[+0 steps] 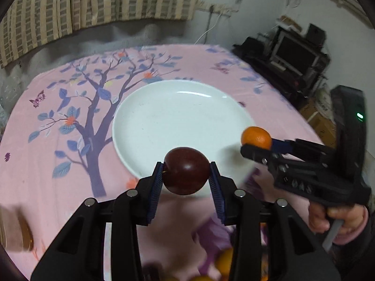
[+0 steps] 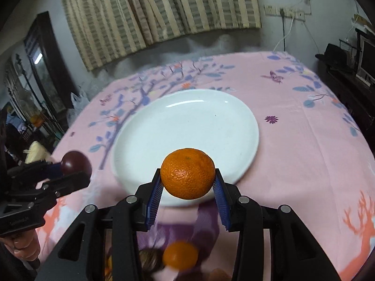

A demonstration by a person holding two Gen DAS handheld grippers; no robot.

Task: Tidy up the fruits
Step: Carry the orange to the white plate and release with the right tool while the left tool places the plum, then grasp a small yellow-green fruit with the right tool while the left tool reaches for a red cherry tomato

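My left gripper point(image 1: 186, 175) is shut on a dark red plum point(image 1: 186, 171), held above the near rim of a bare white plate point(image 1: 178, 117). My right gripper point(image 2: 188, 180) is shut on an orange tangerine point(image 2: 188, 173), over the plate's point(image 2: 187, 126) near edge. From the left wrist view the right gripper point(image 1: 253, 146) shows at the right with the tangerine point(image 1: 256, 137). The right wrist view has the left gripper point(image 2: 72, 171) at its left edge with the plum point(image 2: 75, 162). More oranges point(image 2: 180, 255) lie blurred below the grippers.
A pink cloth with a tree print point(image 1: 70, 107) covers the table. Striped curtains point(image 2: 159, 11) hang behind it. A dark stand with a screen point(image 1: 293, 56) is off the table's right side. A brown object point(image 1: 16, 231) sits at the left near edge.
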